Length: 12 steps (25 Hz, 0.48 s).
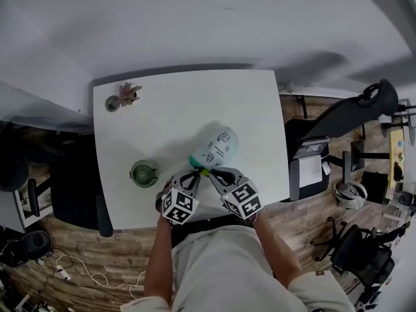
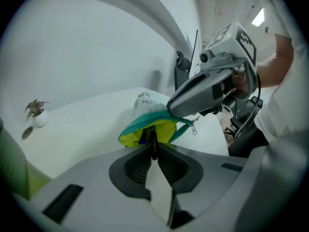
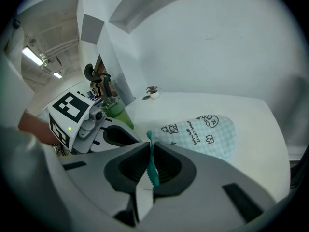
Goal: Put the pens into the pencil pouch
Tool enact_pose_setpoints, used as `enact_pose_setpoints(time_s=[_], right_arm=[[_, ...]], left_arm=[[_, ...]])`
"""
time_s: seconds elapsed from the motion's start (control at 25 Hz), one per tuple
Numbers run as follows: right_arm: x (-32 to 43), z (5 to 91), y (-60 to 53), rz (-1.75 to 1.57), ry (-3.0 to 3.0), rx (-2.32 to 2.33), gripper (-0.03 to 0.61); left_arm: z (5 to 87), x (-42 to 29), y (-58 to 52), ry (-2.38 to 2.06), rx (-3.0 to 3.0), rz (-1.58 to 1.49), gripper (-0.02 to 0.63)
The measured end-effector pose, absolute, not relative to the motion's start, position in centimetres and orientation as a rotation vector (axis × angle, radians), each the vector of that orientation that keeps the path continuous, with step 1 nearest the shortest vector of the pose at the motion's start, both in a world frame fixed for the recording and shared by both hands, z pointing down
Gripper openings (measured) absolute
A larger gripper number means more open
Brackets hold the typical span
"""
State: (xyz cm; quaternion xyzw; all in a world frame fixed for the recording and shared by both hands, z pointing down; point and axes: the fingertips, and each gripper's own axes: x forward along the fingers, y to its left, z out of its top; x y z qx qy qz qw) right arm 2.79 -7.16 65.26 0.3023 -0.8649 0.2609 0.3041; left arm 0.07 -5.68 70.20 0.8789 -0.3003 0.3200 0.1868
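Note:
A light-blue checked pencil pouch [image 1: 218, 148] lies on the white table [image 1: 169, 109] with its mouth toward me. My right gripper [image 3: 150, 151] is shut on the pouch's teal zipper edge [image 3: 153, 170] and holds the mouth open. Inside, the yellow lining [image 2: 164, 129] shows. My left gripper [image 2: 153, 146] is shut on a dark pen [image 2: 153, 138], whose far end points into the open mouth. In the head view the left gripper [image 1: 197, 172] and the right gripper [image 1: 210, 172] meet at the pouch's near end. The pouch's inside is otherwise hidden.
A green cup [image 1: 144, 173] stands left of the grippers, near the front of the table. A small potted plant [image 1: 129, 95] and a round dish [image 1: 112, 103] sit at the far left corner. Chairs and a laptop desk [image 1: 312, 168] stand to the table's right.

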Motion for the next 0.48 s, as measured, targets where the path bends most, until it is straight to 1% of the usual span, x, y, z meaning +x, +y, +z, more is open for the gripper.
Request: enact_pose_setpoints(time_s=[0.48], right_arm=[[4.1, 65.8, -7.4, 0.718, -2.289, 0.840, 0.028]], left_arm=[[71.3, 3.8, -8.6, -0.876, 2.451, 0.797, 0.037]])
